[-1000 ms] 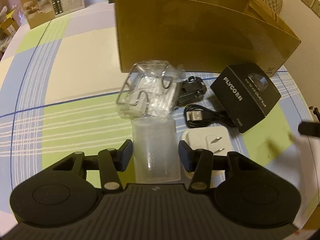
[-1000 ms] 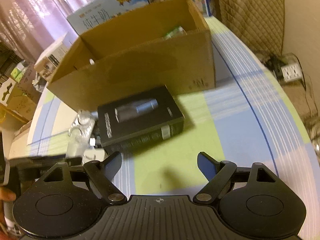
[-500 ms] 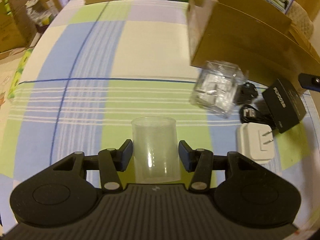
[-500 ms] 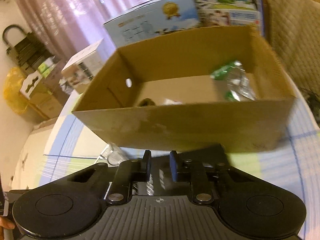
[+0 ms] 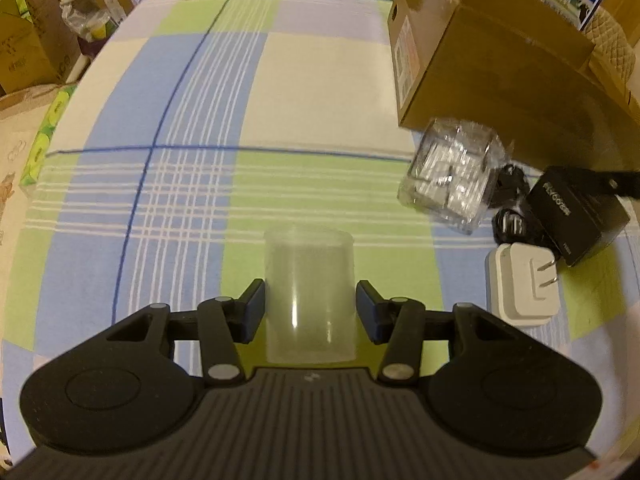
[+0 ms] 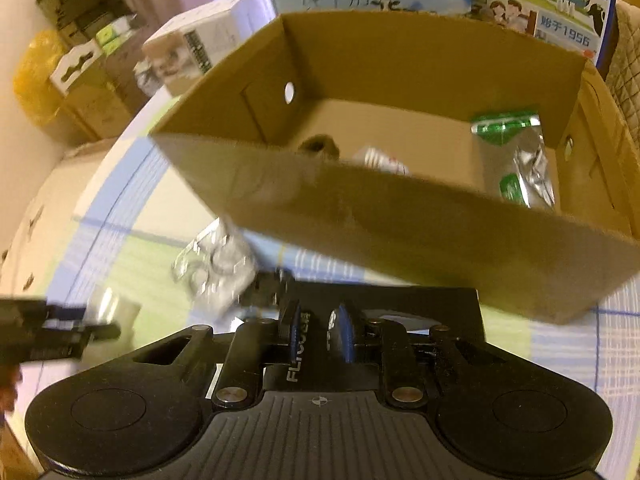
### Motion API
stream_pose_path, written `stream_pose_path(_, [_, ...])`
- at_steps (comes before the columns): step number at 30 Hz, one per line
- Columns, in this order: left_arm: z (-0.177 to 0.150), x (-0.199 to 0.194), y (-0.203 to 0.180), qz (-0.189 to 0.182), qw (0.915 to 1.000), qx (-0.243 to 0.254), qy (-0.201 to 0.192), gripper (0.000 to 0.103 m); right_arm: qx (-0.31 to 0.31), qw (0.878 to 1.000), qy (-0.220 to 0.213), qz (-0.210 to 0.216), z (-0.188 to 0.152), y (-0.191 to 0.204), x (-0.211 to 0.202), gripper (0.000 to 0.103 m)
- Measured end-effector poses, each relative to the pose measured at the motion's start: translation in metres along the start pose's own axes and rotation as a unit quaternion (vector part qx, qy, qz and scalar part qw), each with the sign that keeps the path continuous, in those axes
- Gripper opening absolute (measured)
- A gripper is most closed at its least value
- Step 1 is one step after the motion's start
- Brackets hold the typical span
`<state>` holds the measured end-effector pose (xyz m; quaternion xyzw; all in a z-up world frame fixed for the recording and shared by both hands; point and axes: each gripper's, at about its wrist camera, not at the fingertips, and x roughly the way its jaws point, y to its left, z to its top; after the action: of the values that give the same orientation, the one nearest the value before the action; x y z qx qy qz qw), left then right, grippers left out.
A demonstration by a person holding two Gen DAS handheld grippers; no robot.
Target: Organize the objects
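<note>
Right claw (image 6: 319, 330) newly clamping black box (image 6: 384, 304)

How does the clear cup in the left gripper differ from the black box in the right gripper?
The clear cup is a see-through cylinder; the black box is opaque, flat-sided and printed. The left gripper holds the cup between widely spaced fingers; the right gripper pinches the box with fingers nearly together. Both are gripped.

The left gripper (image 5: 310, 306) is level above the table, its jaws closed on a cup (image 5: 310, 294). The right gripper (image 6: 318, 330) is tilted up, its jaws closed tight on the edge of a black box (image 6: 400, 304).
</note>
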<state>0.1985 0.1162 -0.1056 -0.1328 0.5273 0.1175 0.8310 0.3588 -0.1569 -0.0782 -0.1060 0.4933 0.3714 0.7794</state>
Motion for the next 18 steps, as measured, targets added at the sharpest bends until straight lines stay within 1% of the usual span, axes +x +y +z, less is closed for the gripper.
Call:
stream_pose_path(3, [-0.001,0.001,-0.002,0.002,1.0,0.008,0.001,0.045,0.001,1.0,0.002,-0.002,-0.014,-0.002,-0.011,0.018])
stream_pose_path(5, [0.0,0.001,-0.003,-0.001,0.9999,0.01,0.003,0.045,0.017,1.0,0.005,-0.002,-0.023,-0.006,-0.018,0.018])
stream_pose_path(8, [0.0,0.0,-0.004,0.0,0.9999,0.015,0.002,0.045,0.04,0.999,0.002,-0.015,-0.039,-0.011,-0.025,0.018])
stream_pose_path(11, [-0.001,0.0,-0.004,-0.002,0.9999,0.016,0.002,0.045,0.072,0.997,-0.006,-0.008,-0.048,-0.017,-0.033,0.018])
stream_pose_path(13, [-0.001,0.0,-0.004,-0.002,0.9998,0.018,0.001,0.045,0.084,0.996,-0.026,-0.013,-0.045,-0.022,-0.037,0.018])
stream_pose_path(16, [-0.002,-0.001,-0.005,-0.001,0.9999,0.016,-0.001,0.045,0.101,0.993,-0.061,-0.021,-0.031,-0.028,-0.041,0.018])
stream_pose_path(18, [-0.003,-0.002,-0.005,0.0,0.9999,0.014,-0.001,0.045,0.11,0.991,-0.073,-0.021,-0.022,-0.034,-0.037,0.018])
